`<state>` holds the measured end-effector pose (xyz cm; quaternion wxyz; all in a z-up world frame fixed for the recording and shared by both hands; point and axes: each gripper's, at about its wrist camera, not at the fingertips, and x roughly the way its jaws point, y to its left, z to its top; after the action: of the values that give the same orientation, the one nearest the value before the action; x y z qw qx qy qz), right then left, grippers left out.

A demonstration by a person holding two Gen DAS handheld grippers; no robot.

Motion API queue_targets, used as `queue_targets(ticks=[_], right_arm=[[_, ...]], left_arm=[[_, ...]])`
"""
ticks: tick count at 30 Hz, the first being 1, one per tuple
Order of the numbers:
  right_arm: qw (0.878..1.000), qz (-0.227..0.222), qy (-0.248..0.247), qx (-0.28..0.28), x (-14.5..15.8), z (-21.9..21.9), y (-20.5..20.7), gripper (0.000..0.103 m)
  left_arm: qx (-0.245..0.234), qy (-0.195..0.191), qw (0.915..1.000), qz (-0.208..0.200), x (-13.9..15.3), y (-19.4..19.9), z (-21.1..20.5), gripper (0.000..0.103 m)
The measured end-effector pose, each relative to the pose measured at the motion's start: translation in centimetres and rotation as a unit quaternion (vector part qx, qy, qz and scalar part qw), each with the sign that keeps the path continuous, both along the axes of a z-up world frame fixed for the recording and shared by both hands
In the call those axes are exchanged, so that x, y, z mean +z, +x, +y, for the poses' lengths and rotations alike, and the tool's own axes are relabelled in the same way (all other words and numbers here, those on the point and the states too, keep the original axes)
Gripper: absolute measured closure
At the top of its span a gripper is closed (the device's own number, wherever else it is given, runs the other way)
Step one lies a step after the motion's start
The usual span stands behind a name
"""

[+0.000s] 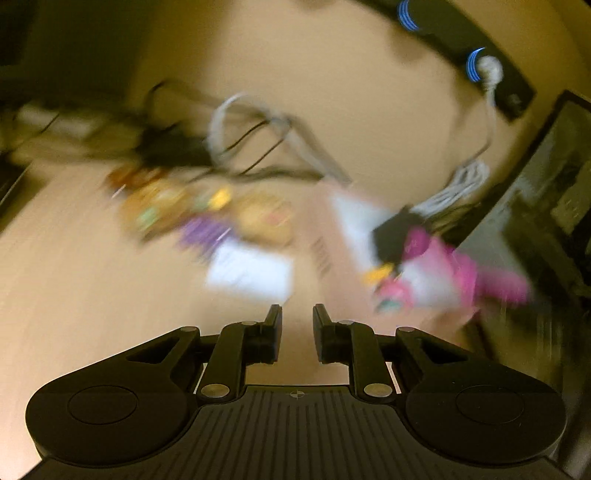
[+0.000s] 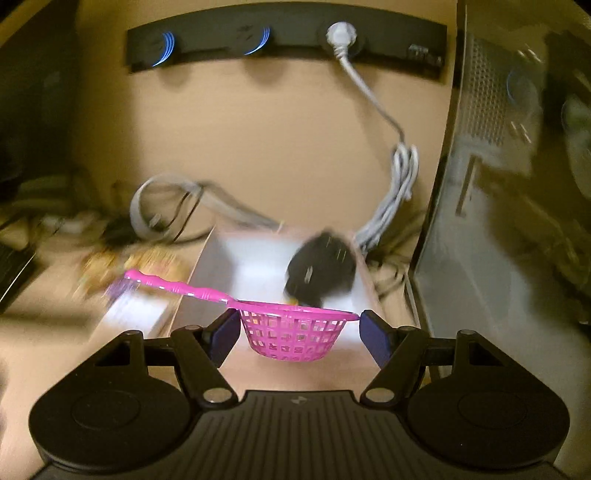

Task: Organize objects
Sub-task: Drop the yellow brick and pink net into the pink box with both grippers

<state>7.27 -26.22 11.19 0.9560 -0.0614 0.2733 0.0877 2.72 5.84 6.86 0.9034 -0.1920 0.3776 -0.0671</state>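
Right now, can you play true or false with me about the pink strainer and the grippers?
1. The right hand-held gripper grips a pink strainer by its basket. True.
2. The strainer is green. False: it is pink, with a pink handle.
3. The left hand-held gripper holds a candy packet. False: nothing sits between its fingers, which stand a little apart.
4. A white plug sits in the black power strip on the wall. True.
5. The strainer's handle points toward the computer case. False: it points the other way, to the left of the view.
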Motion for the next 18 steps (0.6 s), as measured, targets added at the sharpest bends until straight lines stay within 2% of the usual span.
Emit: queue_targets(ticks=[2, 3, 4, 6, 10, 14, 18], right_arm=[[0.999, -0.013, -0.01, -0.029, 0.1, 0.9, 2.9, 0.029], [0.999, -0.012, -0.011, -0.037, -0.1, 1.2, 4.0, 0.021], [0.999, -0.005, -0.011, -0.041, -0.4, 1.4, 5.0, 0.018], [0.999, 0.007, -0.009, -0.053, -1.1, 1.5, 5.7, 0.018], [0.998, 0.024, 0.006, -0.062, -3.0, 1.2, 2.3, 0.016], [0.998, 0.056, 0.017, -0.038, -5.6, 1.4, -1.3, 0.013], [0.997, 0.071, 0.015, -0.004, -7.0, 3.0, -0.9, 0.013]], left_arm=[[0.013, 0.003, 0.9997, 0.019, -1.1, -1.5, 1.3, 0.084], [0.021, 0.004, 0.9993, 0.029, -1.6, -2.2, 2.0, 0.084], [0.027, 0.004, 0.999, 0.035, -2.0, -2.8, 2.6, 0.084], [0.037, 0.002, 0.9984, 0.043, -2.5, -3.9, 4.0, 0.084], [0.053, 0.005, 0.9974, 0.049, -2.9, -5.3, 6.5, 0.084], [0.064, -0.003, 0.9969, 0.046, -3.1, -5.8, 8.0, 0.084], [0.022, 0.021, 0.9985, 0.045, -2.9, -4.6, 7.0, 0.084]])
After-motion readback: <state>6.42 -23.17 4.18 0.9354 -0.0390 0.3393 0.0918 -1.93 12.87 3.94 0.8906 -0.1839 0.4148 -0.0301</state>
